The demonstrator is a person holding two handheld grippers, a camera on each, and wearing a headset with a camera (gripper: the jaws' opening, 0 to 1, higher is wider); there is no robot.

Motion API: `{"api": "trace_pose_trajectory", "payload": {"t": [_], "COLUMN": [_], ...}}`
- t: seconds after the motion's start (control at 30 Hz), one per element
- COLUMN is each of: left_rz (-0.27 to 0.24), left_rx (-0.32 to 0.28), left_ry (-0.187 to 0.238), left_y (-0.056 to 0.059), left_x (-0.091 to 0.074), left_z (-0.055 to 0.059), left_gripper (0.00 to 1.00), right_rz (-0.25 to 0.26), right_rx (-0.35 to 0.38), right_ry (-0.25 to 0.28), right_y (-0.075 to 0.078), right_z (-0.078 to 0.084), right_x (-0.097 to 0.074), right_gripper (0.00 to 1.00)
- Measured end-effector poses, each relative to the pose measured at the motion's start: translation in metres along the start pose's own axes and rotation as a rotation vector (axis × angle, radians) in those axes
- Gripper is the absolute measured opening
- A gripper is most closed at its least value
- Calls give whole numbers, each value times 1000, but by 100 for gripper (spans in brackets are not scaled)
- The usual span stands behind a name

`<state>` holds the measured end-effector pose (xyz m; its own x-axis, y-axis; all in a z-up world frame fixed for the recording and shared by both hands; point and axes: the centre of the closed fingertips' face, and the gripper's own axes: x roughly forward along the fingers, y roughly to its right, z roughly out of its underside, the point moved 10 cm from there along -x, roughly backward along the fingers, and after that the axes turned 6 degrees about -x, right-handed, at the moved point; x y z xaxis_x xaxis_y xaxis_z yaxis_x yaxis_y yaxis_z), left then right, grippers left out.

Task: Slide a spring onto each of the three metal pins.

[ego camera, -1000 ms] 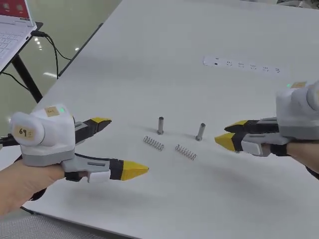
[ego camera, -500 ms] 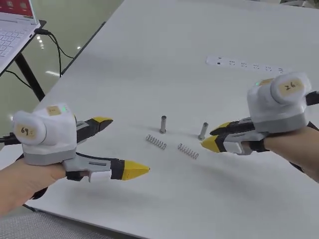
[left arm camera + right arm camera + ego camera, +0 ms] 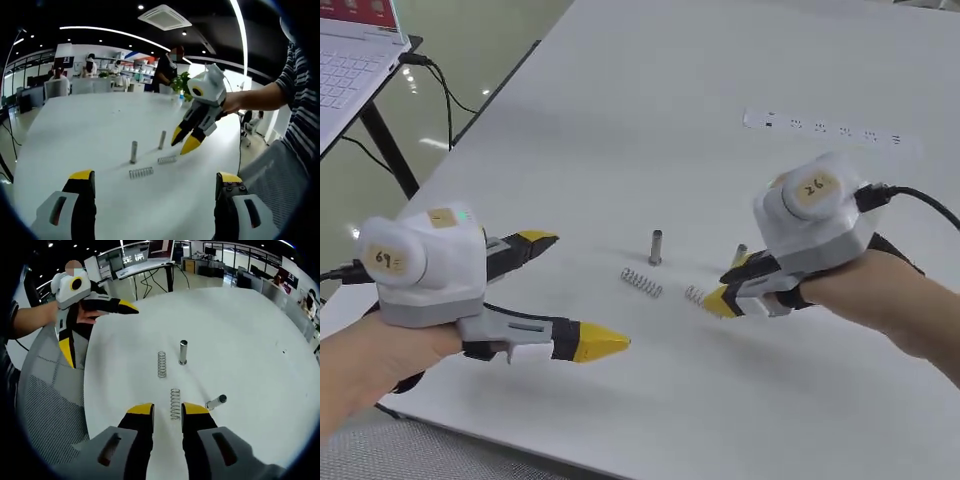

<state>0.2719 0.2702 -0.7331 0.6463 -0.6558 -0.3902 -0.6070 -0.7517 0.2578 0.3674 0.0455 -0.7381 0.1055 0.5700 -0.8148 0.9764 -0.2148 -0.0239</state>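
Metal springs (image 3: 641, 282) loose beside pins (image 3: 655, 247)

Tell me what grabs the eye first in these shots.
The right gripper hangs low over the white table, its jaws part open astride the near end of a spring. Just beyond it a metal pin stands upright with a second spring lying beside it. The left gripper sits wide open at the table's near left edge.
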Motion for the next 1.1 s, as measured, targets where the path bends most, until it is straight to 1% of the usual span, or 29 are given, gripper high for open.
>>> {"api": "trace_pose_trajectory", "payload": {"t": [0.13, 0.2, 0.43, 0.53, 0.63, 0.7, 0.73, 0.77, 0.87, 0.97, 1.1], "left_rz": [3, 5, 4, 3, 3, -3, -3, -4, -5, -1, 10], "left_rx": [17, 15, 13, 8, -6, -4, -4, -6, -5, -2, 3], "left_ry": [-17, -16, -16, -18, -18, -23, -24, -24, -24, -27, -28], "left_y": [1, 1, 1, 0, 0, -1, -1, -1, -2, -1, 3], "left_x": [2, 2, 2, 2, 1, -1, -1, -2, -2, -2, 2], "left_z": [1, 1, 1, 3, 5, 7, 7, 7, 7, 6, 5], "left_gripper": [98, 98, 98, 98, 98, 98, 98, 98, 98, 98, 98], "right_rz": [-3, 2, 6, 3, 3, 6, 5, 1, 5, 7, 4], "right_rx": [-1, -3, 1, 10, 15, 14, 12, 7, -24, -41, -52], "right_ry": [-29, -41, -72, -80, -78, -81, -81, -86, -100, -97, -79], "right_y": [2, 6, 9, 10, 9, 10, 10, 10, 10, 10, 9], "right_z": [2, 4, 9, 13, 16, 18, 19, 19, 22, 21, 21], "right_x": [8, 14, 24, 29, 31, 33, 34, 35, 36, 33, 24], "right_gripper": [19, 19, 16, 14, 13, 13, 10, 8, 8, 8, 8]}}
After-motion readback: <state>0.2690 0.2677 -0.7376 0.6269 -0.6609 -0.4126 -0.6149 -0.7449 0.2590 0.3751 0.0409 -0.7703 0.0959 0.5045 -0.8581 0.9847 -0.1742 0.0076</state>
